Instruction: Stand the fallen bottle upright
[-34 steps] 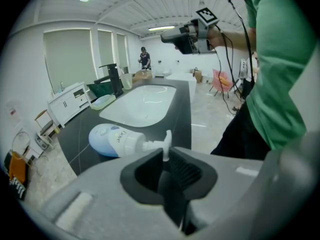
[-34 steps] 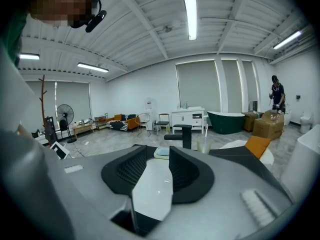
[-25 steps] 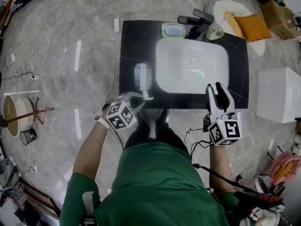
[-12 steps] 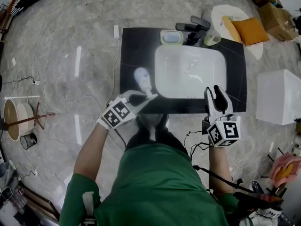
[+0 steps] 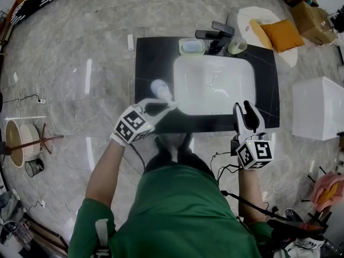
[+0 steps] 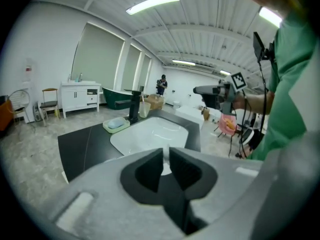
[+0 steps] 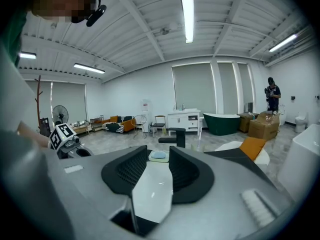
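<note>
A white bottle is held over the left part of the black counter, beside the white sink. It is tipped up, its rounded body toward the camera and its thin neck running down to the front right. My left gripper is shut on that neck. In the left gripper view the jaws are almost together, with only a thin white strip between the pads; the bottle's body is hidden. My right gripper hangs open and empty at the counter's front right edge, and the sink shows between its fingers.
A green soap dish, a black faucet and a cup stand along the counter's back edge. A white box sits on the floor at the right, and an orange cushion lies behind the counter. Cables trail across the floor at the left.
My left gripper has risen and rolled, carrying the bottle. The bottle has gone from lying along the counter to tipped up. The right gripper has stayed put.
</note>
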Demonstrator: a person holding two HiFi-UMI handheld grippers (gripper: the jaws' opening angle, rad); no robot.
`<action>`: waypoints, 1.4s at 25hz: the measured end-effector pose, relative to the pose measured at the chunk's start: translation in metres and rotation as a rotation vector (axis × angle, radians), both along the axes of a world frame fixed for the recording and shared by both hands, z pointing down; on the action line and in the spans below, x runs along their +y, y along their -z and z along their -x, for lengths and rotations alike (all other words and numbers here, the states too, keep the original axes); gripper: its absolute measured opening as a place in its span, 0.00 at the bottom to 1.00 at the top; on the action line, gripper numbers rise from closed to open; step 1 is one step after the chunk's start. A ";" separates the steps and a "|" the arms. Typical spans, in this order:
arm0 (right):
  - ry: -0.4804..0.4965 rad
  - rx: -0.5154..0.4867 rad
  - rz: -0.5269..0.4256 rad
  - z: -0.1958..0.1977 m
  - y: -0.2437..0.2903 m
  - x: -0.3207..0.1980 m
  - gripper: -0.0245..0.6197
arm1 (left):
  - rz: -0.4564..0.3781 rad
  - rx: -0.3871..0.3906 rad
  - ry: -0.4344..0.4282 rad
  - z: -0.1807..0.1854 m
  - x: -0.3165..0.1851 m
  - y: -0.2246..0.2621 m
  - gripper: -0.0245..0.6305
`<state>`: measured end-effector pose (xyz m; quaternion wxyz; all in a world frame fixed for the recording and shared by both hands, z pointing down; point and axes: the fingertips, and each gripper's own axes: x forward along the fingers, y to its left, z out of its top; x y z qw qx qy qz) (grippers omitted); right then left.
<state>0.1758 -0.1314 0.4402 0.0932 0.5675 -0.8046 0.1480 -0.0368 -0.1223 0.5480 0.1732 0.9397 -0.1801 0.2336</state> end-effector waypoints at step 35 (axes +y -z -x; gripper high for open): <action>0.085 -0.013 0.035 0.027 -0.016 -0.013 0.25 | -0.065 -0.097 0.230 0.030 -0.021 -0.029 0.30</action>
